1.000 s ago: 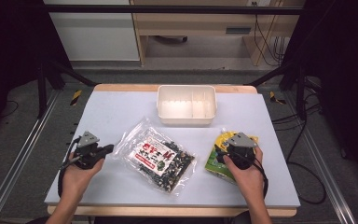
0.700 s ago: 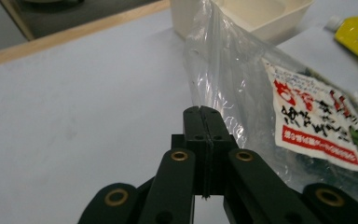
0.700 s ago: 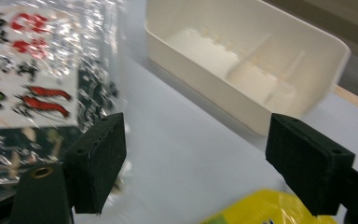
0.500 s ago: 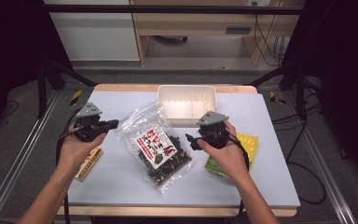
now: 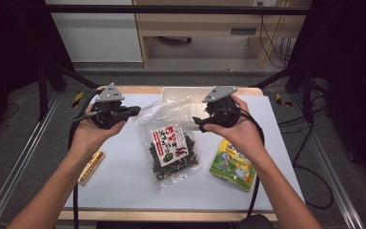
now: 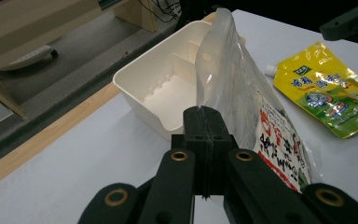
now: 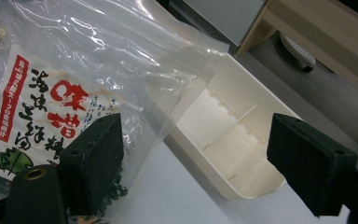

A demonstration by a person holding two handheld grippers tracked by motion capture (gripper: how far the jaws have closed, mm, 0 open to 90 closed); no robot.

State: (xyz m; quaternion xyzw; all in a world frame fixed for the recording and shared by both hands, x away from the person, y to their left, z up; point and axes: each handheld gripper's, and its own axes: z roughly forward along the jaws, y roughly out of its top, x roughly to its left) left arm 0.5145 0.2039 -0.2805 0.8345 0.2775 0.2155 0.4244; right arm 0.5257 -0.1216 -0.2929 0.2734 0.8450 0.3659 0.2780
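We note the left gripper [image 5: 134, 111] clenched on the upper left corner of the clear seaweed bag [image 5: 170, 143], jaws pressed flat together over the film in the left gripper view, so that the bag's far end lifts toward the white bin [image 6: 161, 88] while its near end rests on the table [image 5: 124, 181] at centre. The right gripper [image 5: 196, 121] stands with jaws spread wide at the bag's right edge, grasping nothing; the right gripper view shows one pad [image 7: 93, 154] in front of the film and the other over the bin. We judge the step in hand to be taking a second hold on the bag: the right jaws should close on the empty film near the top edge, clear of the dark contents, level with the left hold, so the bag lifts without twisting. Against the frame half a second earlier, both grippers have moved toward the far side, the bag's far end is raised higher, and the yellow pouch [image 5: 232, 164] lies fully uncovered at near right, with the small yellow-brown packet [image 5: 91, 167] unchanged at near left
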